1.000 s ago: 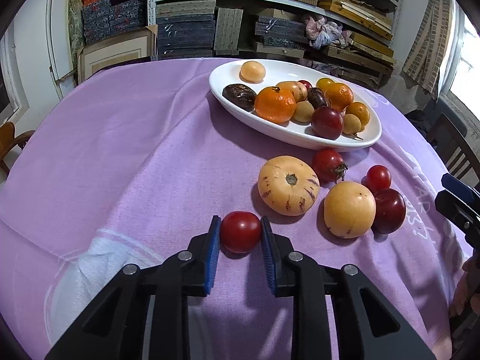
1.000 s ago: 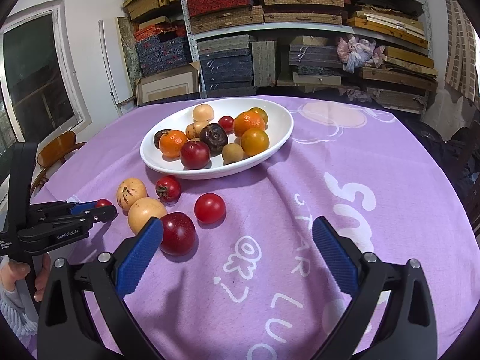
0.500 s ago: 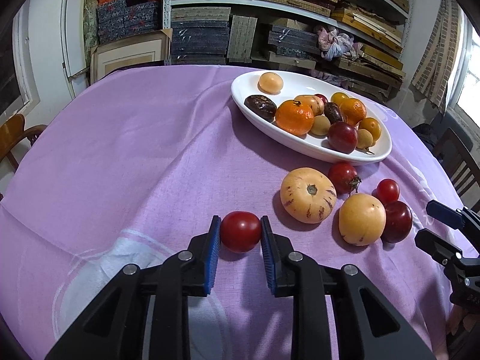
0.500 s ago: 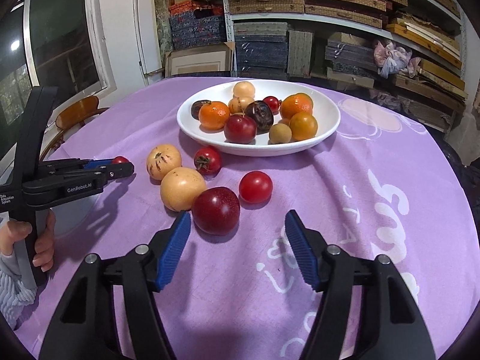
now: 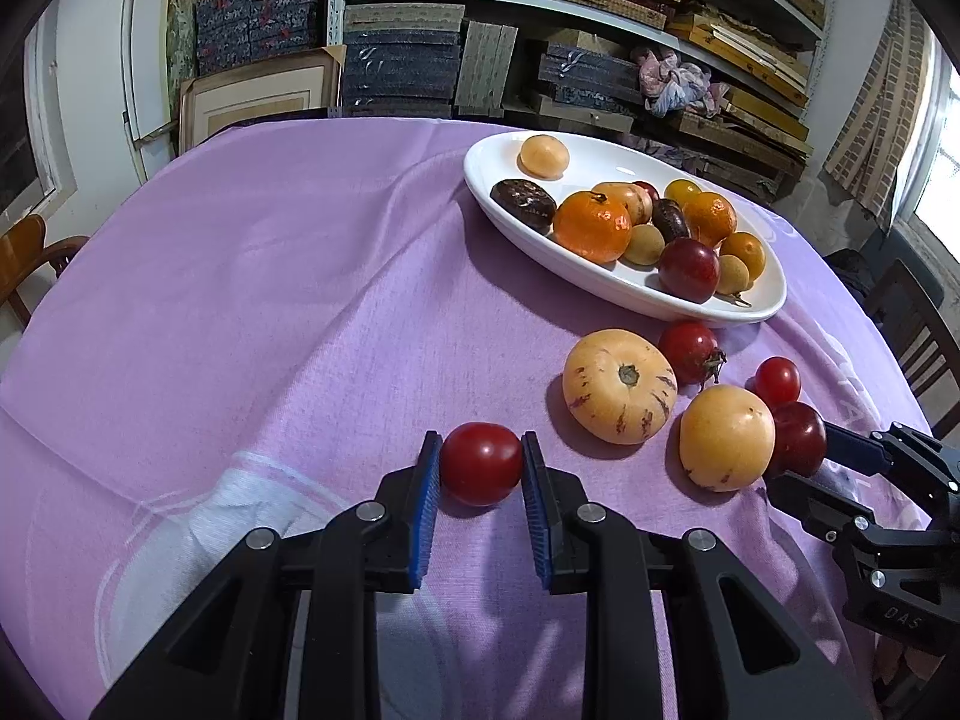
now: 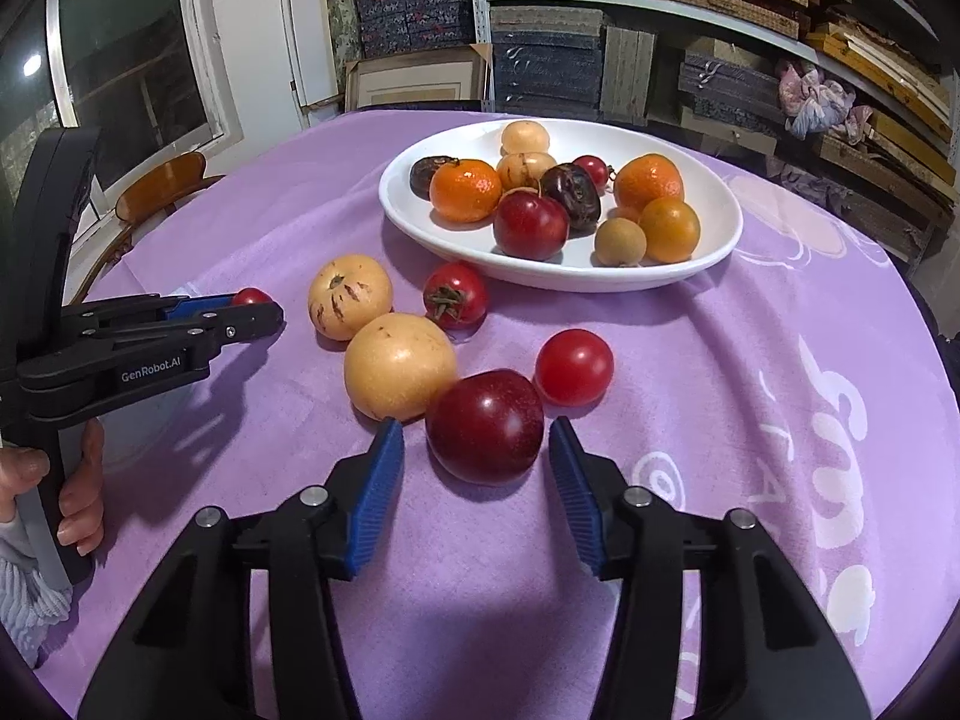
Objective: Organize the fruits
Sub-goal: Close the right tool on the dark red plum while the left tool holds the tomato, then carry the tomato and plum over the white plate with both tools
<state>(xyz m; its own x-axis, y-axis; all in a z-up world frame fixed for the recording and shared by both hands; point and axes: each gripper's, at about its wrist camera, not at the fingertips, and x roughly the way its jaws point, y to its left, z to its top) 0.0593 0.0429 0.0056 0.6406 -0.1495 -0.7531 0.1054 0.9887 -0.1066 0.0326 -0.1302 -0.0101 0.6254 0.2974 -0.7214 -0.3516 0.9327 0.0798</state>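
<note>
My left gripper (image 5: 480,468) is shut on a small red tomato (image 5: 481,463) resting on the purple cloth. In the right wrist view the same left gripper (image 6: 258,306) shows at the left with the tomato (image 6: 251,296) peeking out. My right gripper (image 6: 474,459) straddles a dark red plum (image 6: 486,425); its jaws are closing, with small gaps still showing on both sides. A white oval dish (image 6: 714,228) behind holds several fruits. Loose on the cloth lie two yellow melons (image 6: 399,373) (image 6: 350,296), a stemmed tomato (image 6: 456,295) and a round tomato (image 6: 574,366).
The round table is covered by a purple cloth (image 5: 270,276) with white print. Shelves of boxes (image 5: 540,30) stand behind. A wooden chair (image 6: 162,186) is at the left, a dark chair (image 5: 918,324) at the right. A hand (image 6: 78,492) grips the left tool.
My right gripper moved in toward the dark plum and narrowed from wide open to just around it. My left gripper stayed shut on the tomato, hardly moving.
</note>
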